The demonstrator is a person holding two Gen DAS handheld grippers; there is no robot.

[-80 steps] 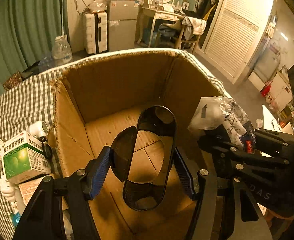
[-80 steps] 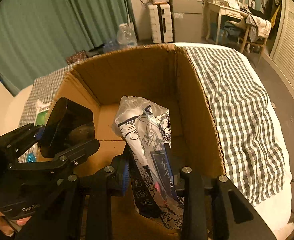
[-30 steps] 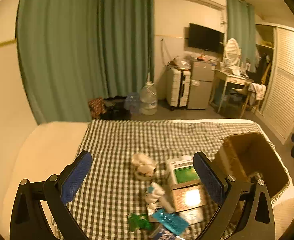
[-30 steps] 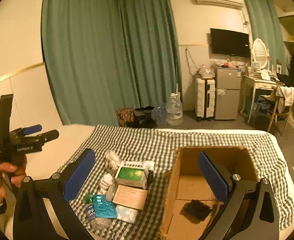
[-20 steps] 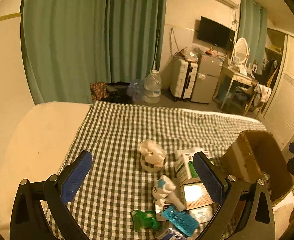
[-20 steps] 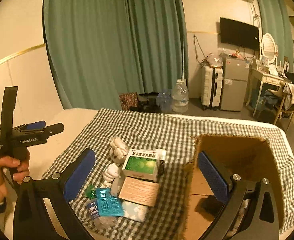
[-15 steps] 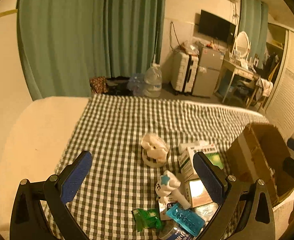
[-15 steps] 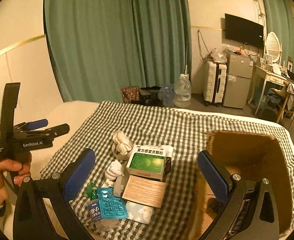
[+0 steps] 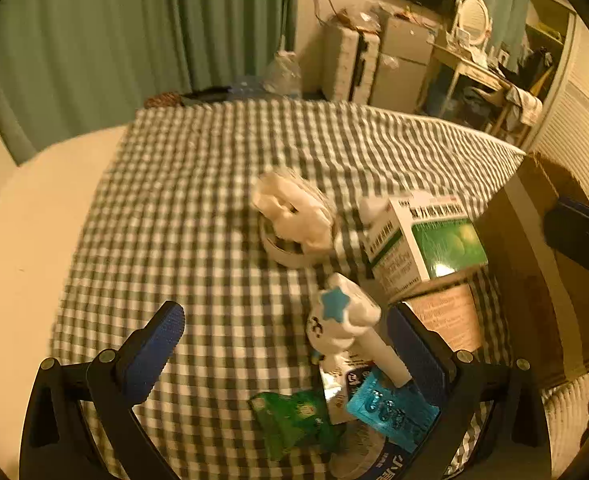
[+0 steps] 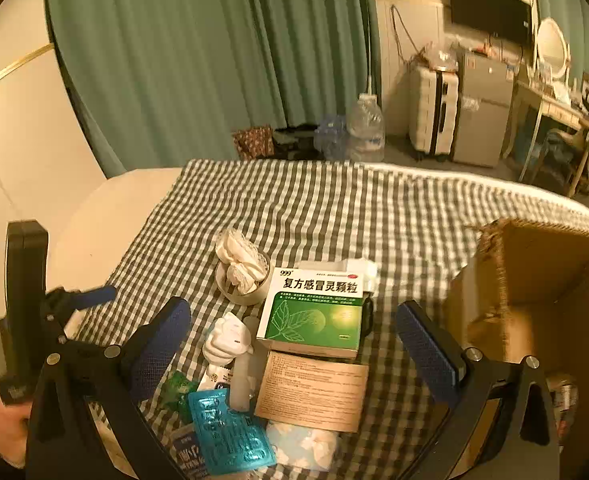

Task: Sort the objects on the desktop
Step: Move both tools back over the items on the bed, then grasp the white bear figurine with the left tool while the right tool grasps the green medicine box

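Observation:
Both grippers are open and empty above a checked cloth. My left gripper (image 9: 286, 344) hovers over a white tube with a blue star cap (image 9: 346, 320); a green sachet (image 9: 290, 420) and a teal blister pack (image 9: 390, 408) lie near its fingers. My right gripper (image 10: 294, 336) frames a green-and-white medicine box (image 10: 318, 312), with a tan box (image 10: 310, 392) below it, a white figurine (image 10: 226, 340) and the teal blister pack (image 10: 226, 436). A round tin with white wrapped pieces (image 10: 242, 276) sits behind. The cardboard box (image 10: 534, 276) stands at the right.
The left gripper shows at the right wrist view's left edge (image 10: 74, 308). Bare mattress (image 9: 34, 240) lies left of the cloth. A water jug (image 10: 366, 128), suitcase (image 10: 430, 108) and fridge (image 10: 482, 108) stand beyond the bed.
Both grippers, which each released an item into the cardboard box, have moved down and closer to the pile of items. Both stay open.

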